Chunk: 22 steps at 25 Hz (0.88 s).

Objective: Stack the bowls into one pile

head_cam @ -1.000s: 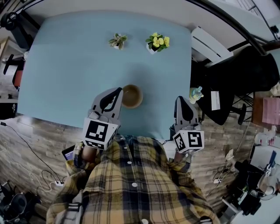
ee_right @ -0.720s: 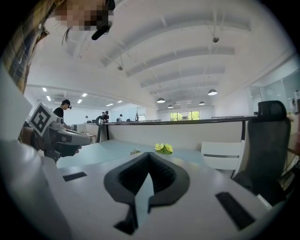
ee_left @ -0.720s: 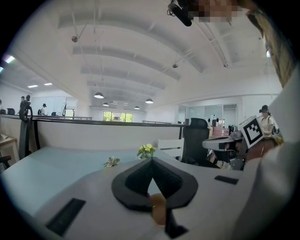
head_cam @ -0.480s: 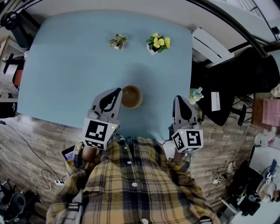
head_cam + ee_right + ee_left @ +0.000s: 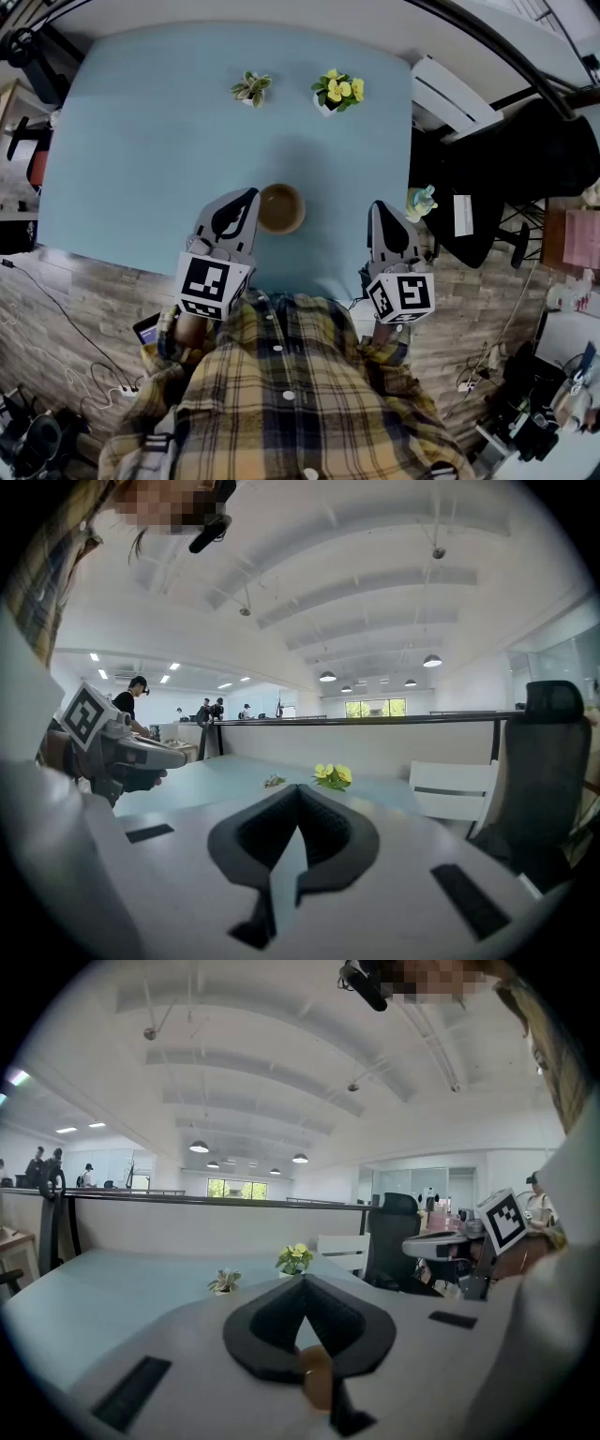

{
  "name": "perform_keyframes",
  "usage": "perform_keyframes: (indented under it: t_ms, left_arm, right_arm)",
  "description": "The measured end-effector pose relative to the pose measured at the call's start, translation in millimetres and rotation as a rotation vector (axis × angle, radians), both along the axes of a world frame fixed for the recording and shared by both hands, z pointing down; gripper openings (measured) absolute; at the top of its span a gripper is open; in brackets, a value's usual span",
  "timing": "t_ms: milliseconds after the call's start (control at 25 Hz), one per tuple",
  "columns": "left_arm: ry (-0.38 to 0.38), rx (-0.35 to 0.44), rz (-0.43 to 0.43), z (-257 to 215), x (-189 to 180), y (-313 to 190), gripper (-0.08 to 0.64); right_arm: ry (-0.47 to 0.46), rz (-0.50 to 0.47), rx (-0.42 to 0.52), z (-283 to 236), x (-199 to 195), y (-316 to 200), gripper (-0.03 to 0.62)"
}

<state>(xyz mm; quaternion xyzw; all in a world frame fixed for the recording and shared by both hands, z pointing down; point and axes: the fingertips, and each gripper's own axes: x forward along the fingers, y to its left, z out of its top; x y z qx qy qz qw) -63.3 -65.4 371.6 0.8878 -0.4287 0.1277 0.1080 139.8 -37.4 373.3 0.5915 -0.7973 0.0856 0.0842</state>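
A brown wooden bowl [image 5: 281,207] sits on the pale blue table [image 5: 150,150], near its front edge; I cannot tell whether other bowls are nested in it. My left gripper [image 5: 250,196] lies just left of the bowl, jaws shut and empty. In the left gripper view the shut left gripper [image 5: 302,1282] hides most of the bowl [image 5: 318,1387], which shows as a brown patch low between the fingers. My right gripper [image 5: 374,208] hovers to the right of the bowl, apart from it, near the table's right corner. The right gripper view shows the right gripper [image 5: 298,791] shut on nothing.
Two small potted plants stand at the table's far side, a leafy plant [image 5: 251,87] and a yellow-flowered plant [image 5: 337,91]. A black office chair [image 5: 492,192] and a white chair [image 5: 453,94] stand off the right edge. A small pale figurine [image 5: 421,200] sits beside that edge.
The right gripper has edged slightly left toward the table. The left gripper and the bowl have stayed put.
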Motion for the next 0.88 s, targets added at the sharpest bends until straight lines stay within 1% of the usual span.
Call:
perform_keyframes:
  t_ms: [880]
  left_arm:
    - [-0.014,-0.018,-0.012,7.8,-4.1,-4.7,-0.011]
  right_arm:
    - [-0.013,0.004,-0.021,7.9,0.8,-2.3,0.002]
